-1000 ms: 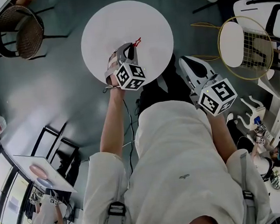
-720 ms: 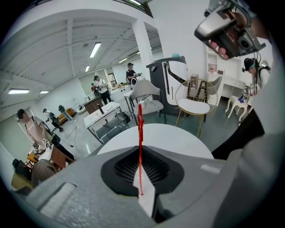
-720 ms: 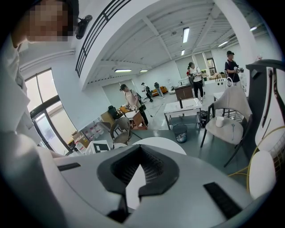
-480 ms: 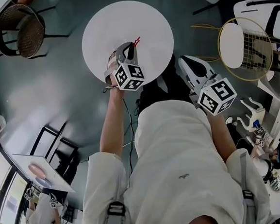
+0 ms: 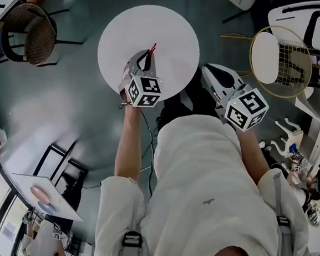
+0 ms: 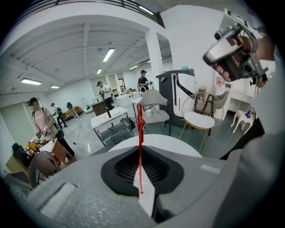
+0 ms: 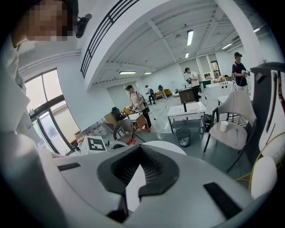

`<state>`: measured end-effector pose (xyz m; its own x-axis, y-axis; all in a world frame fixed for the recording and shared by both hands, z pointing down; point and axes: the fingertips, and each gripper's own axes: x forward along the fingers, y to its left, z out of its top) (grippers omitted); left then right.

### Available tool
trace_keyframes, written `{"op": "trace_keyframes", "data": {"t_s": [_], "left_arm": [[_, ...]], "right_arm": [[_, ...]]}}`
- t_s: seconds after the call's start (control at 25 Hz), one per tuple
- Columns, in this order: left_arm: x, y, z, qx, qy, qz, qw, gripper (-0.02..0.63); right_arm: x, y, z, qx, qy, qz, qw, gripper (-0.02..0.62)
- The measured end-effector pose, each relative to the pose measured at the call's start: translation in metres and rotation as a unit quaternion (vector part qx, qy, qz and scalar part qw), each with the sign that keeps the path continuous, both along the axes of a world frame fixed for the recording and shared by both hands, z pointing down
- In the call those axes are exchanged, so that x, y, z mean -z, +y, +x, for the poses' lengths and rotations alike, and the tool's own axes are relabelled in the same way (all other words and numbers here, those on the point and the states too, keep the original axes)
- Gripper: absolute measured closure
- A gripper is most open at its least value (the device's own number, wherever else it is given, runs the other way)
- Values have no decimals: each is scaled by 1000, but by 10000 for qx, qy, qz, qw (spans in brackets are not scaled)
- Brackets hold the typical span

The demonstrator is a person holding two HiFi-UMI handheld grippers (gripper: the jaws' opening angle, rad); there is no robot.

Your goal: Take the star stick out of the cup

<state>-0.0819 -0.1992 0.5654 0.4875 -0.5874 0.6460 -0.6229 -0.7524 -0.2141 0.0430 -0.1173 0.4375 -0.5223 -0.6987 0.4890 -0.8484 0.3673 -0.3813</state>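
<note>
Left claw (image 6: 141,180): jaws together, clamped on the lower end of the red star stick (image 6: 140,133). The stick stands upright between the pads, with its wider red head at 12 o'clock above them. In the head view this claw hangs over the round white tabletop (image 5: 140,26), near its 6 o'clock edge, and the stick tip points toward 1 o'clock.

Right claw (image 5: 213,72): jaws together, nothing between them. It sits off the tabletop, beyond its 4 o'clock edge.
</note>
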Motion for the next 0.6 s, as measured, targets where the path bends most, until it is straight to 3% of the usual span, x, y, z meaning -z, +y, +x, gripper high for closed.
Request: {"op": "trace_keyframes", "data": {"t_s": [0.28, 0.6], "left_arm": [[28, 2, -16, 478, 469, 5, 9978, 586], [66, -1, -47, 1147, 1228, -3, 9858, 586]], "right_arm": [[8, 0, -4, 137, -57, 143, 9998, 589], [17, -7, -16, 267, -185, 313, 9990, 589]]}}
